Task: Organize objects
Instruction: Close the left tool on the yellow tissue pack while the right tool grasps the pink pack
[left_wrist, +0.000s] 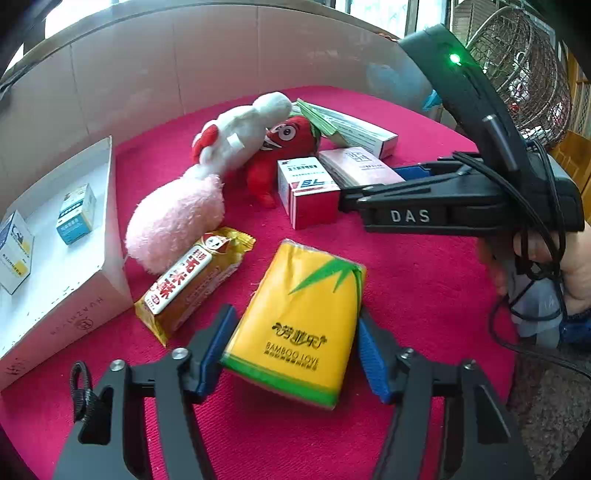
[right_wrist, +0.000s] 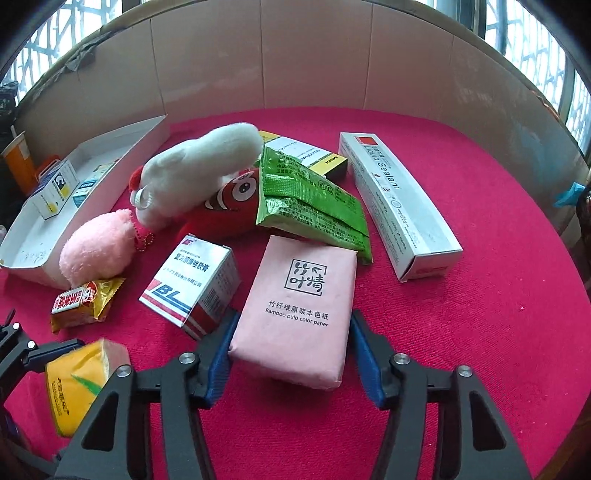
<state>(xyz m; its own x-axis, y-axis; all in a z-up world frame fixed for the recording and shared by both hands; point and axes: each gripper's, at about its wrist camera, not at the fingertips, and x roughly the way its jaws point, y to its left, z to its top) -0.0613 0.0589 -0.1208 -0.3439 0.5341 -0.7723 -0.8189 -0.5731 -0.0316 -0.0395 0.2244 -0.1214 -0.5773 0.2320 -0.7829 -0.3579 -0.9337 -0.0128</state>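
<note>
Left gripper (left_wrist: 297, 350) straddles the yellow tissue pack (left_wrist: 299, 325), blue pads either side of it. The left pad (left_wrist: 218, 347) looks to be on the pack's edge, the right pad (left_wrist: 371, 360) is at the other edge, but can't tell if they're squeezing. The pack looks tilted and a bit blurred, near end possibly off the red cloth (left_wrist: 424, 288); can't tell for sure.

Right gripper (right_wrist: 291, 354) is spread wide around the pink tissue pack (right_wrist: 295, 314), w/ its pads (right_wrist: 221, 354) just beside the pack's near corners. A sliver of gap shows on the right side, so it's open, not clamped. The pink pack lies flat on the cloth, label up.

Around them: BL medicine box (right_wrist: 192, 284) sits just left of the pink pack, touching or nearly so. Green sachets (right_wrist: 310, 199) lie behind it, overlapping the red plush (right_wrist: 225, 206). White plush (right_wrist: 195, 173) rests across the red one, the pink fluffy plush (right_wrist: 98, 251) to the left near the tray wall. Long sealant box (right_wrist: 395, 199) lies to the right, apart from the rest. A yellow-black box (right_wrist: 314, 158) sits at the back, partly under the sachets. Orange snack bar (left_wrist: 192, 280) lies beside the yellow pack.

White tray (left_wrist: 92, 295) at far left holds two small boxes: one blue-white (left_wrist: 75, 214), one w/ a yellow patch (left_wrist: 14, 251), both upright.
</note>
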